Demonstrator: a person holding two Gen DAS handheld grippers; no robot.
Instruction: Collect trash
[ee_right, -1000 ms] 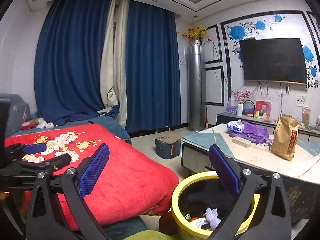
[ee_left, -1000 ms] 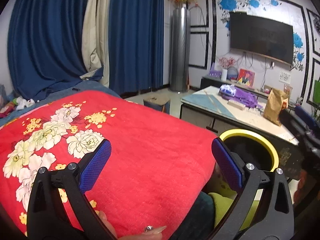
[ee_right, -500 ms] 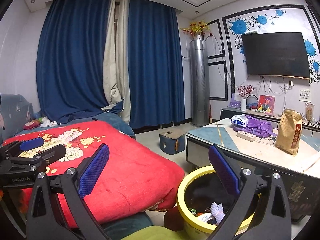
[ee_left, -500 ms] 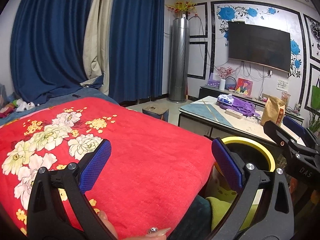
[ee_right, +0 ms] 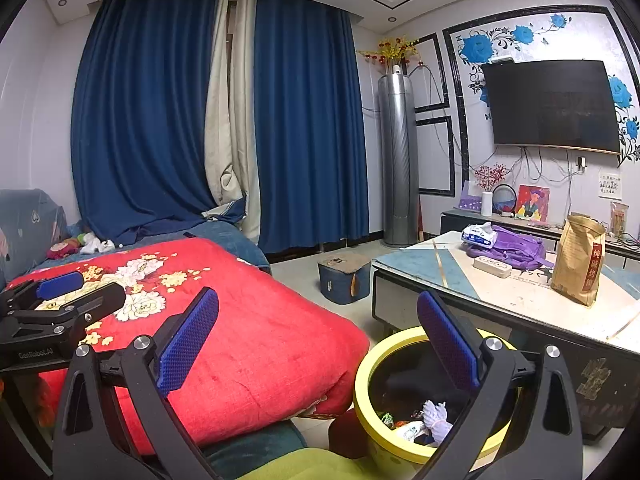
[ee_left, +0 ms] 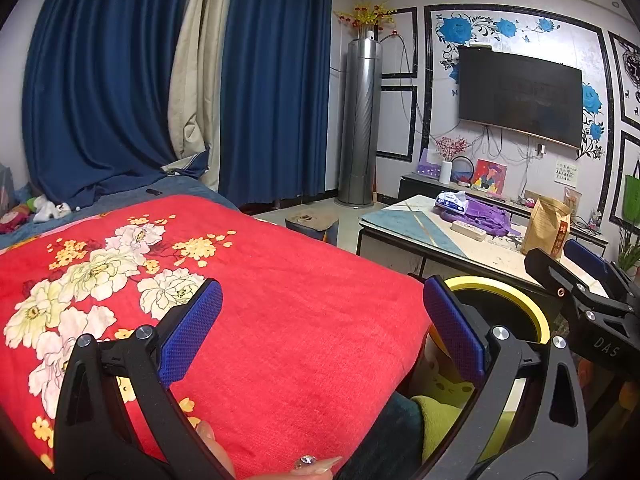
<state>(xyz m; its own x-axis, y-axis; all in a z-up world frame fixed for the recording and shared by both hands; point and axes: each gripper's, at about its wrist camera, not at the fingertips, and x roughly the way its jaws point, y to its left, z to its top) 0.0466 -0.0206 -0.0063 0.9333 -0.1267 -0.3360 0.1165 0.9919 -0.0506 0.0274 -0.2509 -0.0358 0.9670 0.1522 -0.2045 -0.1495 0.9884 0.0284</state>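
A yellow-rimmed trash bin (ee_right: 365,364) stands on the floor between the bed and the coffee table. In the right wrist view several scraps lie in it, among them a pale purple crumpled piece (ee_right: 436,416). My right gripper (ee_right: 318,300) hangs open above the bed's corner and the bin's near rim, holding nothing. My left gripper (ee_left: 322,292) is open and empty over the red floral blanket (ee_left: 288,248), with the bin (ee_left: 516,286) just behind its right finger. At that view's right edge show the right gripper's fingers (ee_left: 588,304).
The coffee table (ee_right: 524,300) on the right carries a brown paper bag (ee_right: 578,264), a purple bag (ee_right: 516,246), a tissue pack (ee_right: 478,236) and a white power strip (ee_right: 492,267). A blue stool (ee_right: 344,276) sits on the floor. Beyond are blue curtains and a wall TV.
Both cameras have tilted up and drawn back a little. The right gripper has come into the left wrist view from the right. Both grippers stay open and empty.
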